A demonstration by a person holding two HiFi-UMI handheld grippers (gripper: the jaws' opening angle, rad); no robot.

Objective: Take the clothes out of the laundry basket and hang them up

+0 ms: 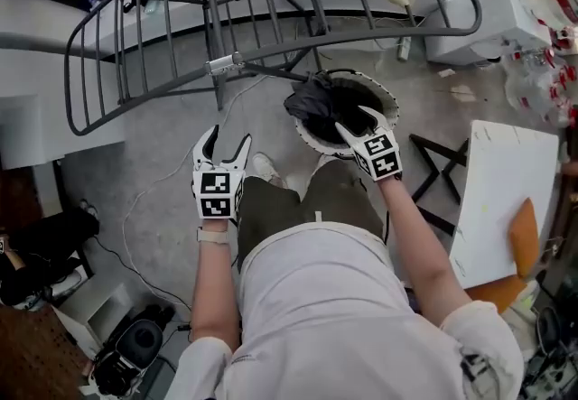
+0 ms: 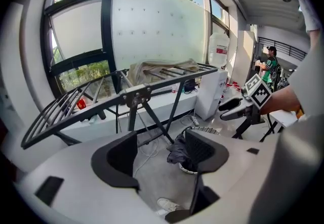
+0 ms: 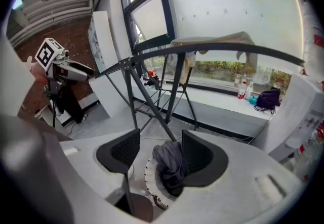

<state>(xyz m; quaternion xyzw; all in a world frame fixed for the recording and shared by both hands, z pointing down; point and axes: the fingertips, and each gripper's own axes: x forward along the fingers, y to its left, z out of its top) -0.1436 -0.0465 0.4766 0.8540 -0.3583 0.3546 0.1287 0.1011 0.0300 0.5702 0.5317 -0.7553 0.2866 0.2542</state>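
Hovering: right gripper [image 1: 357,121] (nearer), agape, empty, held above crumpled dark grey garment [image 1: 314,100]
Idling: left gripper [image 1: 228,138], agape, empty

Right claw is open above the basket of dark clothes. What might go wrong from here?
1. The dark clothes sit in one bunched heap, draped over the basket rim; the open right claw may pinch only a loose fold that slips, or drag up several pieces.
2. A snagged pull might tip the basket.
3. A white cable lies on the floor between the shoe and the drying rack; stepping forward could catch it.
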